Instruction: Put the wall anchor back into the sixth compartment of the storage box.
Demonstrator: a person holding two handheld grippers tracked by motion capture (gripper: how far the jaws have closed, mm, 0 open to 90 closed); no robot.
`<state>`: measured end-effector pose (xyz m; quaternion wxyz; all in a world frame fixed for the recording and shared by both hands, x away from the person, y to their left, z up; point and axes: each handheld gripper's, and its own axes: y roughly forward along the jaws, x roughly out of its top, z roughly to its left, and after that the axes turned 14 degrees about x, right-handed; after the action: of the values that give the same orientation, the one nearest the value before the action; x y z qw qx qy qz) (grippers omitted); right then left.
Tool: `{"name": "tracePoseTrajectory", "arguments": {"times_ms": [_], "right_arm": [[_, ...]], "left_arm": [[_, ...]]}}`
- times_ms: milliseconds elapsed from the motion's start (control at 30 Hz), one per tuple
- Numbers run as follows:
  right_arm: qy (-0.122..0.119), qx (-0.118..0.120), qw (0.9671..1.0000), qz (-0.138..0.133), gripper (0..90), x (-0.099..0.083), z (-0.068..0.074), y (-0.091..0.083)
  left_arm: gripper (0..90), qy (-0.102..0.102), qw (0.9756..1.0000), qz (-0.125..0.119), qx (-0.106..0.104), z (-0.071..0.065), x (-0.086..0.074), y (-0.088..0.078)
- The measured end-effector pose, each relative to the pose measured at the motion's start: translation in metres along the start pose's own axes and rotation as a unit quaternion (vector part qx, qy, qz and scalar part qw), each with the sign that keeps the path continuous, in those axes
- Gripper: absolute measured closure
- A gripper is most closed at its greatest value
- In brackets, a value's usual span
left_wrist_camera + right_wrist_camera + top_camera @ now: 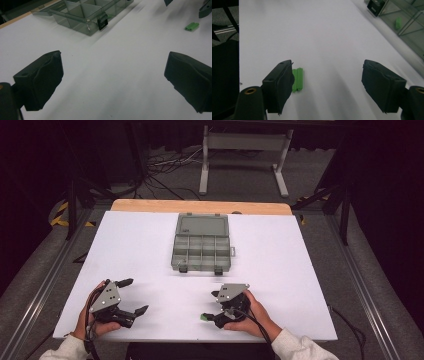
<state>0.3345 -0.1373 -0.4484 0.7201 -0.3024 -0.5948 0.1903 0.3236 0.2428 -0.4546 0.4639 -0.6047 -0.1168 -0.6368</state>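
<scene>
The left gripper [131, 296] is resting near the person's edge of the white table [300, 270]. Its jaws are standing wide apart and nothing is between them. It looks like it is just waiting.

The clear box [202, 249] is sitting open, far ahead of both grippers. In the right gripper view a little green piece [398, 23] is already lying in one of its slots.

The right gripper [210, 305] is doing the work. Its jaws are open and are not squeezing anything. The green block [297, 79] is lying flat on the table, just inside the left jaw of that view and right next to its pad. I cannot tell if the pad is touching it. The other jaw is far off to the side.

I think this is the picking-up step, and the block is not grabbed yet.

The block is long and thin. In the right gripper view its long side is pointing straight ahead, the same way the jaws are pointing.

Next, I think the gripper needs to slide over so the block is in the middle, then close across its thin side.
</scene>
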Motion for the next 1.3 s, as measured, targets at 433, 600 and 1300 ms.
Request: {"name": "tracePoseTrajectory", "arguments": {"times_ms": [433,600,1300], "right_arm": [[0.001,0.003,0.9999,0.017,33.3,-0.001,-0.002,0.010],[0.001,0.007,0.9998,0.018,36.8,-0.001,-0.001,0.012],[-0.029,0.028,0.9992,0.008,85.7,0.005,0.002,0.004]], "left_arm": [[3.3,0.003,1.0000,0.002,0.000,0.000,0.000,0.001],[3.2,0.002,1.0000,0.001,0.000,-0.001,0.000,0.000],[3.2,0.002,1.0000,-0.003,0.001,-0.001,0.001,-0.001]]}}
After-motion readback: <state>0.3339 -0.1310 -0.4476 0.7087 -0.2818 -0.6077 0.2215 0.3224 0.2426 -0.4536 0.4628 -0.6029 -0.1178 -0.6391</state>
